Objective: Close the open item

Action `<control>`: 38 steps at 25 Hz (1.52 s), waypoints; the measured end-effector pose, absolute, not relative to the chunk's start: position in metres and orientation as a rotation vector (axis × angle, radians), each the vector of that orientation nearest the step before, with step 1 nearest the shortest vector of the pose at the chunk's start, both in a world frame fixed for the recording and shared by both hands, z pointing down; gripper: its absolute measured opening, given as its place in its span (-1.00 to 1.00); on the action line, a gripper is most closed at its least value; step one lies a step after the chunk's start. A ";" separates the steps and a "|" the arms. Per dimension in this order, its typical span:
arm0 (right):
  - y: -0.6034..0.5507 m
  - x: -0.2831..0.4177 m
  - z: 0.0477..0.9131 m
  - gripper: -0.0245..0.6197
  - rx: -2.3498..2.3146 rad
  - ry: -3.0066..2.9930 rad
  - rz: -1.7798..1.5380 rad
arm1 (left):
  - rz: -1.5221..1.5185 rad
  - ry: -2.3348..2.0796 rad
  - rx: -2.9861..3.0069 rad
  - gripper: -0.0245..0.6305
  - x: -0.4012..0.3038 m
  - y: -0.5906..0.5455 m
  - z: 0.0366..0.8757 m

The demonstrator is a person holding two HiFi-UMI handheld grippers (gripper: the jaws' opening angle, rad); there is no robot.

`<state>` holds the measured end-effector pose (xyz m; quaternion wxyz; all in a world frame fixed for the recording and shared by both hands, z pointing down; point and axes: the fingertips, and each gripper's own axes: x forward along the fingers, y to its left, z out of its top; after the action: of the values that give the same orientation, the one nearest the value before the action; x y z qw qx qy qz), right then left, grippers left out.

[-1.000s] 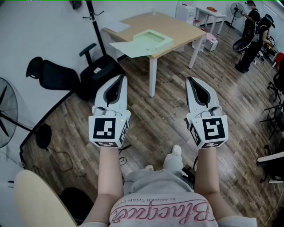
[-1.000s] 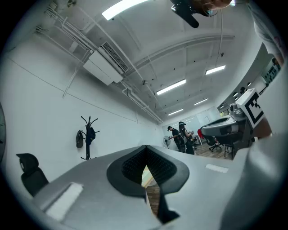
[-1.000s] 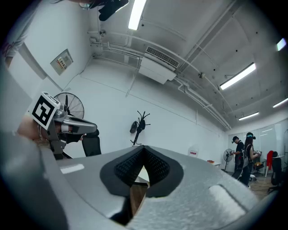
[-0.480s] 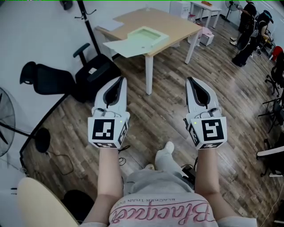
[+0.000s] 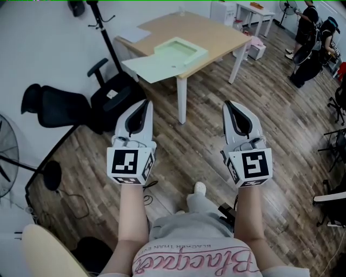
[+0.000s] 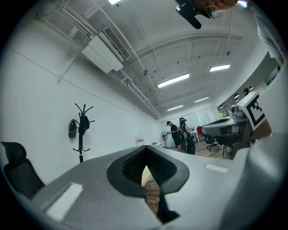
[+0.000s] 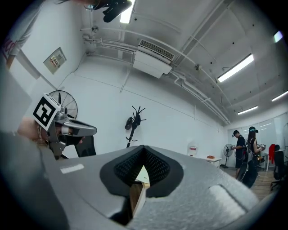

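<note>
A pale green box (image 5: 180, 49) lies open on the wooden table (image 5: 216, 31) ahead, its flat lid (image 5: 150, 67) spread out over the table's near corner. Both grippers are held out in front of me over the floor, well short of the table. My left gripper (image 5: 145, 103) is shut with nothing in it, and so is my right gripper (image 5: 229, 104). In the left gripper view the left gripper (image 6: 145, 148) has its tips together. The right gripper (image 7: 144, 147) looks the same in the right gripper view, with a sliver of table showing behind it.
A black office chair (image 5: 112, 91) and a coat stand (image 5: 100, 30) stand left of the table, beside another dark seat (image 5: 46, 104). A fan (image 5: 6, 149) is at the far left. Two people (image 5: 312, 40) stand at the far right near a white table (image 5: 254, 12).
The table and open box have shifted in the head view as I step over the floor. Both grippers stay shut, held side by side.
</note>
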<state>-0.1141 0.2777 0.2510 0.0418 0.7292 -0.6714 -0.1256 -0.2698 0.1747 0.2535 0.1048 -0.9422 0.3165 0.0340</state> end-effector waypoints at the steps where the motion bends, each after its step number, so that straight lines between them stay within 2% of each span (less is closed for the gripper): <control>1: 0.270 -0.108 0.252 -0.91 2.224 -2.061 -0.385 | 0.099 0.943 -2.774 -0.87 -0.264 0.167 0.254; 11: 0.191 -0.025 0.261 -0.91 2.128 -2.136 -0.334 | 0.096 1.100 -2.781 -0.87 -0.198 0.095 0.266; 17: 0.160 0.000 0.269 -0.91 2.078 -2.175 -0.321 | 0.092 1.172 -2.765 -0.87 -0.178 0.068 0.271; 38: 0.071 0.027 0.288 -0.91 1.985 -2.240 -0.270 | 0.040 1.359 -2.719 -0.87 -0.182 -0.016 0.291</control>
<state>0.0268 0.0712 0.2877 0.0681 0.6591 -0.7436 -0.0896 -0.1823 -0.0164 0.2910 0.0509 -0.8933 0.4464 0.0131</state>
